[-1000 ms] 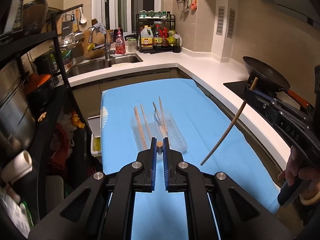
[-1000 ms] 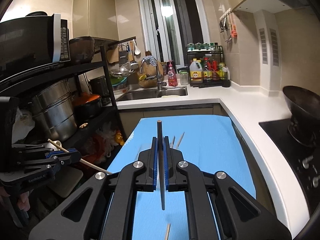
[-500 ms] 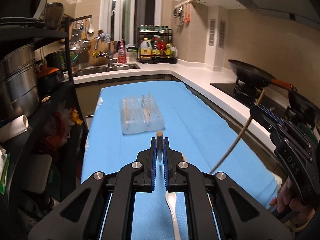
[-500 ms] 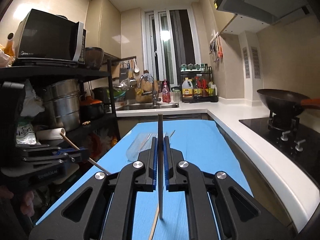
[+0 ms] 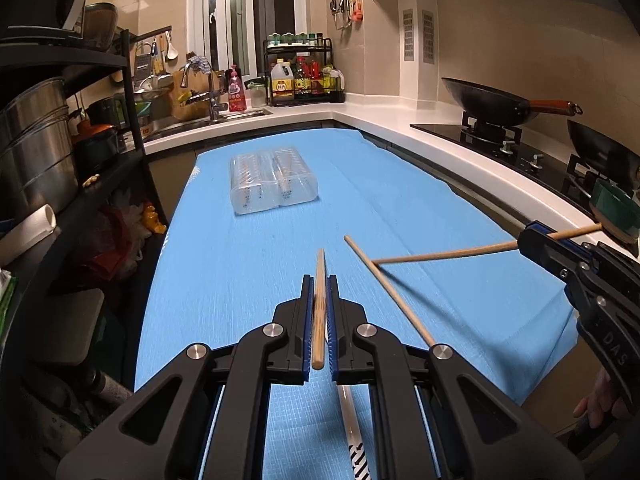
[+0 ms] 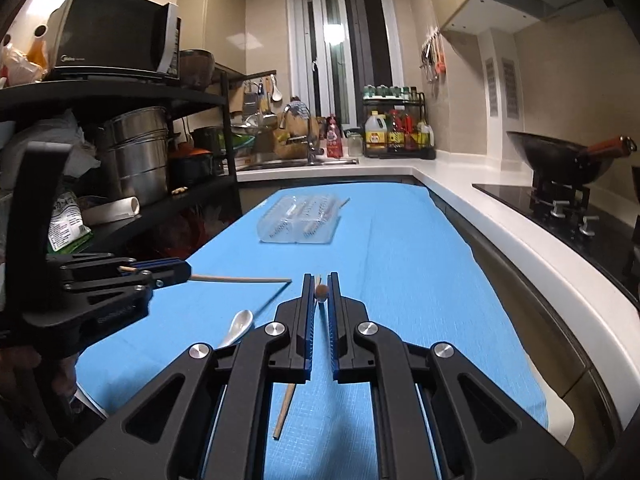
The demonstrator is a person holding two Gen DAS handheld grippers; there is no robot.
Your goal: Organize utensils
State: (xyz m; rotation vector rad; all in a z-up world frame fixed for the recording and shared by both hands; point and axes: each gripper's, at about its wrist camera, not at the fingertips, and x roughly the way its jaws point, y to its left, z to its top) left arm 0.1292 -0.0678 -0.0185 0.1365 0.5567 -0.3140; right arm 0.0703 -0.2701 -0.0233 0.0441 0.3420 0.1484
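My left gripper (image 5: 319, 280) is shut on a wooden chopstick (image 5: 319, 320) that points ahead, low over the blue cloth (image 5: 248, 272). From the right wrist view, the left gripper (image 6: 182, 271) shows at the left with its chopstick (image 6: 240, 279) held level. My right gripper (image 6: 320, 280) is shut on a second chopstick (image 6: 321, 290), seen end-on. That chopstick (image 5: 444, 250) slants down to the cloth in the left wrist view, gripped by the right gripper (image 5: 532, 238). A clear utensil tray (image 5: 274, 178) with several chopsticks lies farther up the cloth.
A loose chopstick (image 5: 390, 292) and a white spoon (image 6: 240, 322) lie on the cloth near the grippers. A black shelf (image 6: 120, 92) with steel pots stands on the left. On the right runs a white counter (image 6: 520, 232) with a hob and wok (image 5: 484, 104).
Both grippers have come down close to the cloth and drawn back from the tray, which now looks farther off. Each still holds its chopstick.
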